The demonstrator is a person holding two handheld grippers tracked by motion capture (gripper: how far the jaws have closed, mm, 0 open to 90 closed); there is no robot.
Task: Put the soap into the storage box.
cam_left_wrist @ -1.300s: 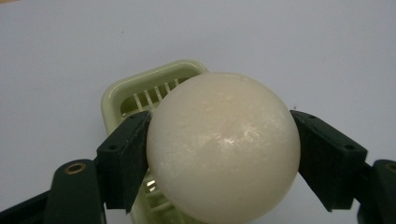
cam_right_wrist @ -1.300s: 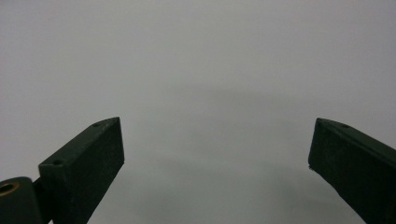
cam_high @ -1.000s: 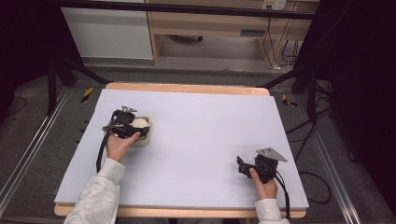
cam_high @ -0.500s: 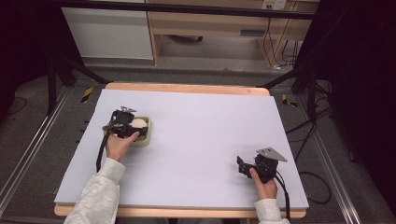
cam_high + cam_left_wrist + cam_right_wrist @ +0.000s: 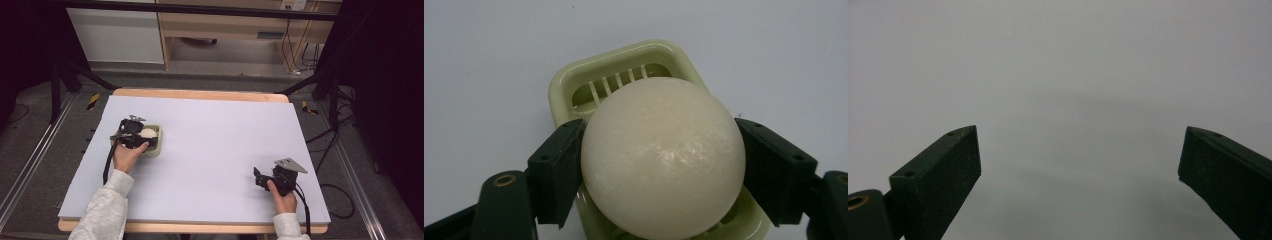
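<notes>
Cream soap ball (image 5: pixel 663 157) clamped in left gripper (image 5: pixel 659 165), over pale green dish (image 5: pixel 574 82).

Right gripper (image 5: pixel 1078 160) spread wide, empty, above lilac table (image 5: pixel 225 145).

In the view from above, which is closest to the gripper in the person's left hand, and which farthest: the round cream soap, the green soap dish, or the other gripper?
Measured from the left gripper:
1. Round cream soap, clamped between its jaws at the table's left.
2. Green soap dish, directly under the soap.
3. Right gripper, far off near the table's front right, jaws open on nothing.
</notes>
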